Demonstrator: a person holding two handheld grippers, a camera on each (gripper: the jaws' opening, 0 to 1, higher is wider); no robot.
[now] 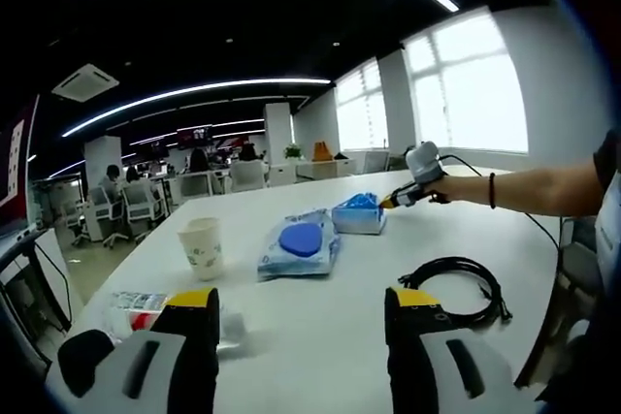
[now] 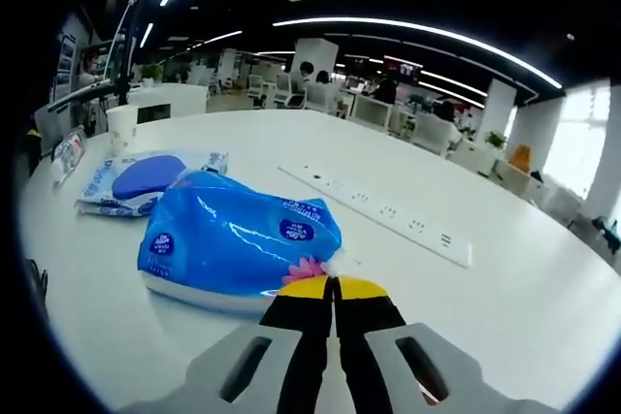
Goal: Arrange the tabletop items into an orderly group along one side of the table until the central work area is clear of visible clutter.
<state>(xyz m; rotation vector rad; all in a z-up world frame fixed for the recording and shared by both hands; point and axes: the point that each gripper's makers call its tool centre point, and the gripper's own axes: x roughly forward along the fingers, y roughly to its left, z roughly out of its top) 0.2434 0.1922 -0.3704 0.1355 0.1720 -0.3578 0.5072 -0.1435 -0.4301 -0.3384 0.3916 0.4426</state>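
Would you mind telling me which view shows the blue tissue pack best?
The right gripper view: the glossy blue plastic tissue pack lies close and large there, label readable, with the right tool shut on its near corner. In the left gripper view the pack is small and distant, beside the right tool.

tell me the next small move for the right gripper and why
Probably drag the blue tissue pack toward the paper cup and wipes pack. The right gripper looks shut on the tissue pack's corner, and those other things already sit together near one edge of the table.
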